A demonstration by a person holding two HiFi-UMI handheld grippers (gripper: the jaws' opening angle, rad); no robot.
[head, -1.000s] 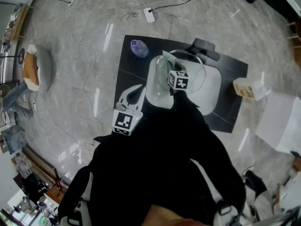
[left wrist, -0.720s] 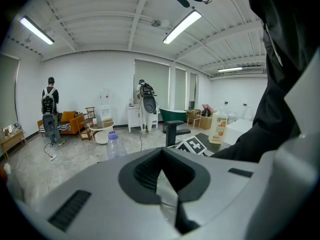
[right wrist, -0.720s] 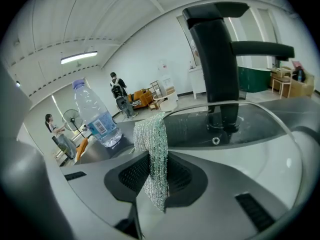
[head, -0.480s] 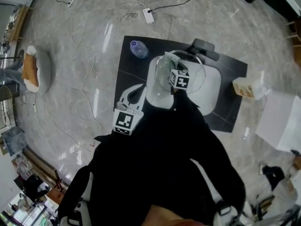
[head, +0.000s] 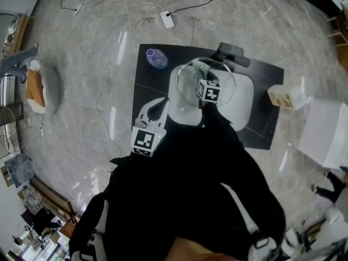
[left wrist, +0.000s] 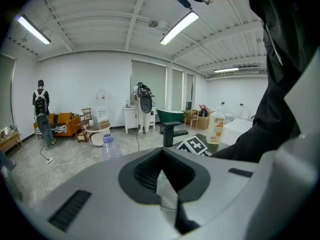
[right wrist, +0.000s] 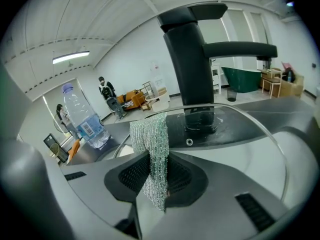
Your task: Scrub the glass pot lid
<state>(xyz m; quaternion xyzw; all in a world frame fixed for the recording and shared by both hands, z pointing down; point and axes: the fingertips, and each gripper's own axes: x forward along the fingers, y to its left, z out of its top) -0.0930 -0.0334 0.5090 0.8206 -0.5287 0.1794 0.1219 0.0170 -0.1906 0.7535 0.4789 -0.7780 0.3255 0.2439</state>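
Observation:
The glass pot lid (head: 225,78) lies over the white sink basin (head: 242,109) on a black mat; in the right gripper view its clear rim (right wrist: 245,110) arcs in front of the jaws. My right gripper (head: 200,76) is shut on a green mesh scrub cloth (right wrist: 152,144), which rests against the lid's near left part (head: 197,68). My left gripper (head: 158,107) hovers at the basin's left edge, apart from the lid. Its jaws (left wrist: 165,184) are shut with nothing between them.
A black faucet (right wrist: 192,64) stands behind the lid (head: 231,53). A water bottle (head: 156,57) lies at the mat's far left corner. A soap bottle (head: 285,98) and a white box (head: 326,135) sit to the right. Cables and a power strip (head: 166,18) lie on the floor.
The right gripper with the cloth has shifted slightly over the lid. The left gripper has stayed where it was.

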